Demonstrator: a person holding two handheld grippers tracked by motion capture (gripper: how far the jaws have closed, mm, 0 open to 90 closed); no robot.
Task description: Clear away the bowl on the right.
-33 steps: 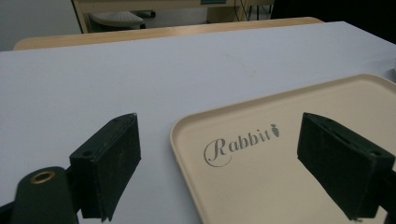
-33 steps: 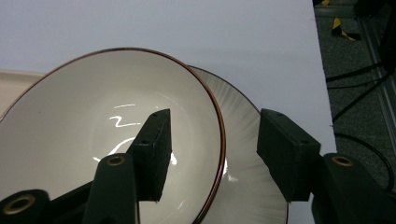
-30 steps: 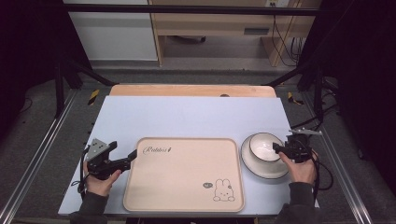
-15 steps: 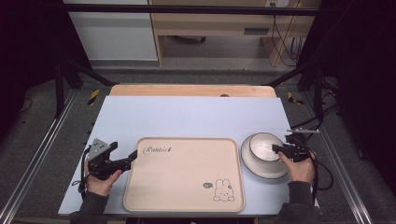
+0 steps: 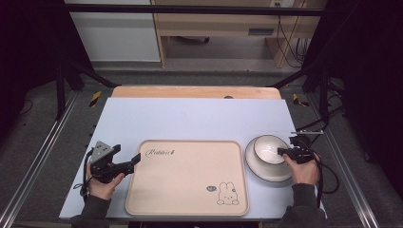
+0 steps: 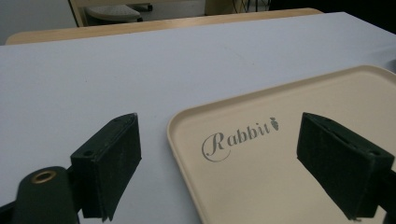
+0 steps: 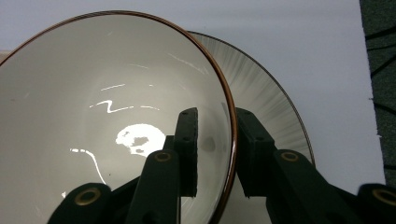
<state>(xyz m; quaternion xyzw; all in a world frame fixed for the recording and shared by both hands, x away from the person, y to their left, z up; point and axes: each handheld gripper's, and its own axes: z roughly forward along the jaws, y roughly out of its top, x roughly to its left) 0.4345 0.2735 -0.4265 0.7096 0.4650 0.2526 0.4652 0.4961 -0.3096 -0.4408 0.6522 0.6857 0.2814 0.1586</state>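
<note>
two jaws of the right gripper pinch the bowl rim above its plate; left gripper gapes at the tray corner. next, likely lift the bowl onto it.

The beige tray carries grey "Rabbit" lettering and a rabbit drawing (lower right); the white bowl has a brown rim; the plate shows grey streaks.

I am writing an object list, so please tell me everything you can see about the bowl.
The bowl is white, glossy like ceramic, with a thin brown rim. It is empty and sits on a larger plate right of the tray. The right gripper has one jaw inside and one outside its rim.
</note>
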